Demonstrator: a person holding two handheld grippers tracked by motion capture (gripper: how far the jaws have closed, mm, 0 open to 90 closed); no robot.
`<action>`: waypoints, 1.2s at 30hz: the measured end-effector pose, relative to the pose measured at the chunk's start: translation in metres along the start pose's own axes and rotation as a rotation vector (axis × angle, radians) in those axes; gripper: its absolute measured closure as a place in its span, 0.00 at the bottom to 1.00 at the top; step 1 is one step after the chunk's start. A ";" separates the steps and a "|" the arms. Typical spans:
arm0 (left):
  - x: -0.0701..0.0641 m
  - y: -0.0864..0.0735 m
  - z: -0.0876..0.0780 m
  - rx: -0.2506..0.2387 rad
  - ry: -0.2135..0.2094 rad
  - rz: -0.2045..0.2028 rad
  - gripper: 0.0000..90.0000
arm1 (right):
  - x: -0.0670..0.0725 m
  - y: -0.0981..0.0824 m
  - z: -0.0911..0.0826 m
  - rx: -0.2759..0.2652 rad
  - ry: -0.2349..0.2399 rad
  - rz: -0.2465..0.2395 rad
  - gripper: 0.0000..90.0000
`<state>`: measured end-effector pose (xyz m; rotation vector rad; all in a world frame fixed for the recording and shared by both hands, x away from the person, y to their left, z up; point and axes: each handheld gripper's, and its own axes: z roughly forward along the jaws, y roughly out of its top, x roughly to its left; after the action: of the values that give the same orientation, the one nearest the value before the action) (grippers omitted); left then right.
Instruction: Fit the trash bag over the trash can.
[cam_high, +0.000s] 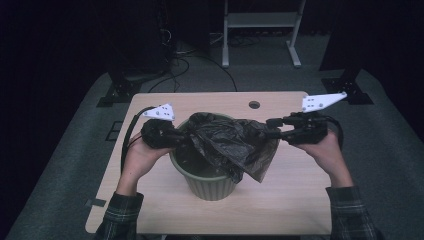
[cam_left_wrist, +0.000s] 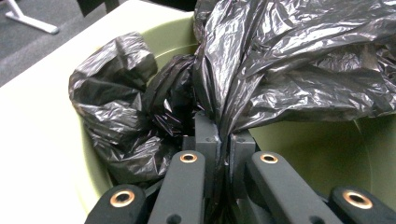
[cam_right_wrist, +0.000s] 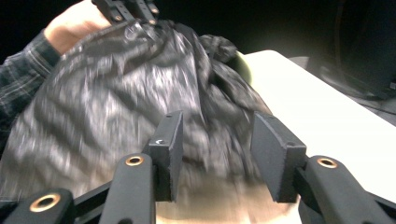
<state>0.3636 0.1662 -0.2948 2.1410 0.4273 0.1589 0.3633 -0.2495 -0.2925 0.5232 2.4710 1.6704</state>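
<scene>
No readable text or labels anywhere

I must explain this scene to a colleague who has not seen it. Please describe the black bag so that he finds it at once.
On the light wooden table stands a green ribbed bin. The black bag lies crumpled over its mouth, pinched by the left gripper. It is the only shiny, wrinkled plastic thing there.

A dim lab or studio: a lone bench on grey carpet, black stand feet and cables beyond, a white frame far back.
</scene>
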 end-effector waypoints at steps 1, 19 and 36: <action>0.000 0.000 0.000 -0.001 0.003 -0.001 0.96 | -0.001 -0.004 -0.006 -0.006 -0.011 0.011 0.59; -0.005 0.002 0.003 -0.006 0.014 0.002 0.88 | -0.003 -0.032 0.005 0.030 0.049 0.067 0.92; -0.026 0.005 0.021 0.043 -0.035 0.118 0.54 | -0.003 0.037 0.080 -0.002 0.116 -0.014 1.00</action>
<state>0.3464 0.1385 -0.3013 2.2093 0.2868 0.1801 0.3969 -0.1682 -0.2895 0.4188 2.5464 1.7451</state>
